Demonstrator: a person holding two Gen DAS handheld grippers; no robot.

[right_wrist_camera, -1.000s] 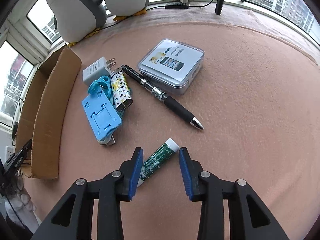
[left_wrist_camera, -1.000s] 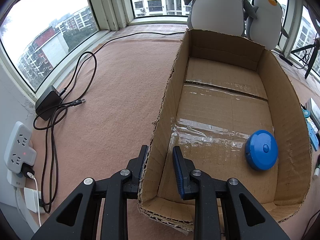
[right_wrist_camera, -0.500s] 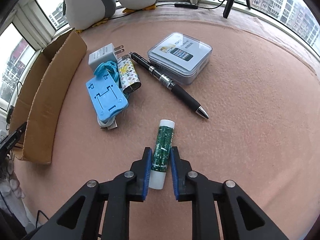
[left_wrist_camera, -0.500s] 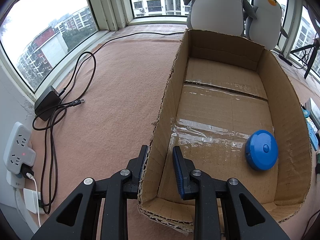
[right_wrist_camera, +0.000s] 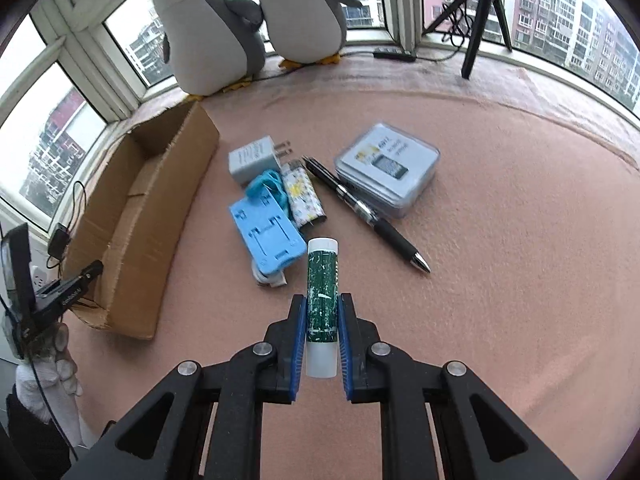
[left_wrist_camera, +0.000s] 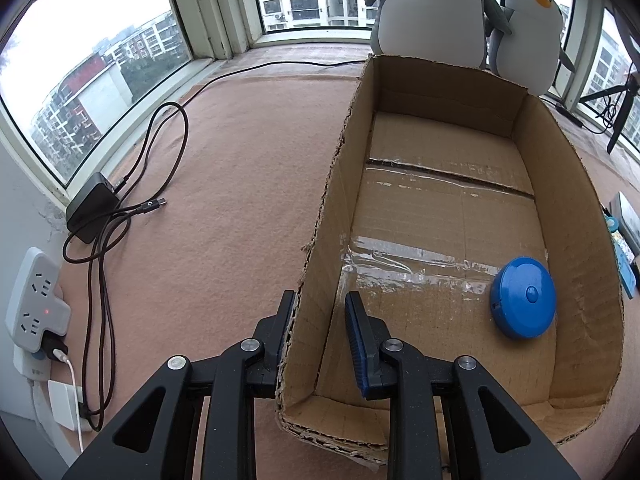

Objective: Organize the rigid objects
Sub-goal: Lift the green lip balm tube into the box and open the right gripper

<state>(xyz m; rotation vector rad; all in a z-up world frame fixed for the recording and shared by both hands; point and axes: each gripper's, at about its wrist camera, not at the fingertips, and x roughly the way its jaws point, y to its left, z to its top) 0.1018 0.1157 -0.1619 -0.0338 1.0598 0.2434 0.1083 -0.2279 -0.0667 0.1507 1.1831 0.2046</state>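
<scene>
My right gripper (right_wrist_camera: pixel 322 312) is shut on a green and white tube (right_wrist_camera: pixel 322 300) and holds it above the pink mat, pointing forward. My left gripper (left_wrist_camera: pixel 320 312) straddles the near left wall of the open cardboard box (left_wrist_camera: pixel 320 248), its jaws close on either side of the wall. A blue round case (left_wrist_camera: pixel 523 297) lies inside the box at the right. Beyond the tube lie a blue phone stand (right_wrist_camera: pixel 266 236), a white charger plug (right_wrist_camera: pixel 254 158), a patterned lighter (right_wrist_camera: pixel 303 196), a black pen (right_wrist_camera: pixel 368 216) and a clear plastic case (right_wrist_camera: pixel 387 166). The box also shows in the right wrist view (right_wrist_camera: pixel 140 216).
Two plush penguins (right_wrist_camera: pixel 248 20) stand at the window behind the box. A black adapter with cables (left_wrist_camera: pixel 94 206) and a power strip (left_wrist_camera: pixel 34 300) lie left of the box. A tripod (right_wrist_camera: pixel 480 12) stands at the far right.
My right gripper has lifted the tube off the mat and risen, so the view tilts up toward the windows. The left gripper and box have stayed still.
</scene>
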